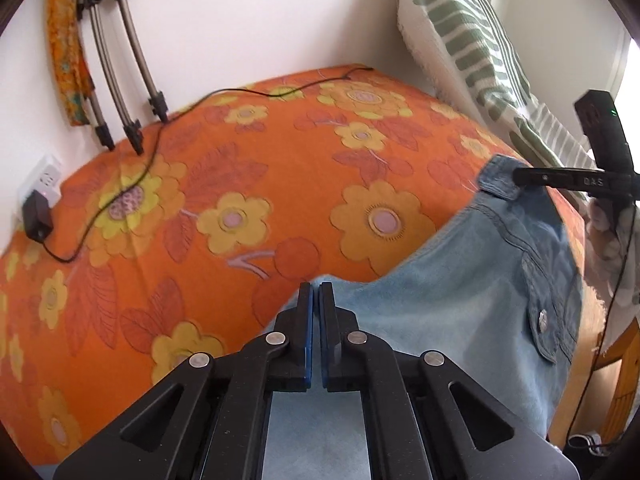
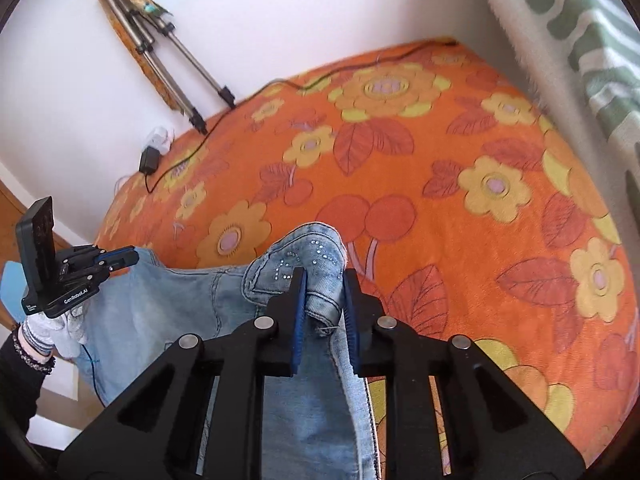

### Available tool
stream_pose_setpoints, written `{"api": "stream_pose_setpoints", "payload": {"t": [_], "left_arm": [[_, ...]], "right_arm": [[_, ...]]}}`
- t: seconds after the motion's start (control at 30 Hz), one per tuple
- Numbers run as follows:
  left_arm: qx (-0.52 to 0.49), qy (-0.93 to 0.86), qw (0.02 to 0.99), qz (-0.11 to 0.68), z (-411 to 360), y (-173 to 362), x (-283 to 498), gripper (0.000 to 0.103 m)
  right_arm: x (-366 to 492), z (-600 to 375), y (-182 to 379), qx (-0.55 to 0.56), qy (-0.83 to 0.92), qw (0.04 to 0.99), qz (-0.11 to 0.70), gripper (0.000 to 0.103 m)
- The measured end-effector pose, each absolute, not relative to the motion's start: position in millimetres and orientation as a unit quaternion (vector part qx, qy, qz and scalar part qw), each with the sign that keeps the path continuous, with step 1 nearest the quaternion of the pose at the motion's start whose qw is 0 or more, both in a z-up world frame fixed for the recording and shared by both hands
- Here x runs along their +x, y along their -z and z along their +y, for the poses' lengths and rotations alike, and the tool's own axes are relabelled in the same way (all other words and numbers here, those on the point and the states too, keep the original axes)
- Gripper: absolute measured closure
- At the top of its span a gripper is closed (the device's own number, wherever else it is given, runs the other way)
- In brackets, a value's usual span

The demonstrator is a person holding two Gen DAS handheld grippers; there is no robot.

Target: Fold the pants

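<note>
While two grippers (image 1: 315, 292) (image 2: 325, 280) clamp one jeans (image 2: 192, 304), bedspread (image 2: 440, 160) beneath

Two wrist fisheyes, close above the bedspread (image 1: 248, 168), facing the wall, sharing the pants (image 2: 168, 304)

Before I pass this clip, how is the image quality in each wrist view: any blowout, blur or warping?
Left wrist view: the window at far right is blown out, the bedspread slightly soft, and the tripod legs bow from fisheye warp. Right wrist view: evenly lit with no glare, the jeans sharp near the right claw, and dark vignette in the corners.
</note>
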State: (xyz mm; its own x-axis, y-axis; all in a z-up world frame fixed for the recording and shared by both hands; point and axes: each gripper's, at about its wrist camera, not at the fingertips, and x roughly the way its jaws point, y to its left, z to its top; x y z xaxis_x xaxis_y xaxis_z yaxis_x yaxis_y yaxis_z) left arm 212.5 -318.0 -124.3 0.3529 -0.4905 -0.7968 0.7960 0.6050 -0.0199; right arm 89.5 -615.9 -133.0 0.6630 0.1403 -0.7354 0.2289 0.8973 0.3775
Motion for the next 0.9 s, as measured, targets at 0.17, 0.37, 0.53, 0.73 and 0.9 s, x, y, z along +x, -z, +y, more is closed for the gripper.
{"api": "stream_pose_setpoints", "payload": {"t": [0.17,0.37,0.53,0.73,0.9], "left_arm": [[0.180,0.378,0.811,0.408,-321,132,234,0.102],[0.196,0.368,0.823,0.386,-292,114,226,0.102],[0.179,0.342,0.835,0.393,-236,96,219,0.090],[0.145,0.295,0.854,0.403,-155,82,190,0.089],[0.110,0.260,0.865,0.415,-95,82,159,0.068]], "right_arm": [[95,-613,140,0.202,0.060,0.881,0.424,0.086],[103,-615,155,0.193,0.094,0.867,0.451,0.086],[101,-610,155,0.180,0.120,0.862,0.459,0.086],[96,-599,137,0.145,0.131,0.870,0.453,0.078],[77,-583,101,0.118,0.121,0.891,0.421,0.062]]}}
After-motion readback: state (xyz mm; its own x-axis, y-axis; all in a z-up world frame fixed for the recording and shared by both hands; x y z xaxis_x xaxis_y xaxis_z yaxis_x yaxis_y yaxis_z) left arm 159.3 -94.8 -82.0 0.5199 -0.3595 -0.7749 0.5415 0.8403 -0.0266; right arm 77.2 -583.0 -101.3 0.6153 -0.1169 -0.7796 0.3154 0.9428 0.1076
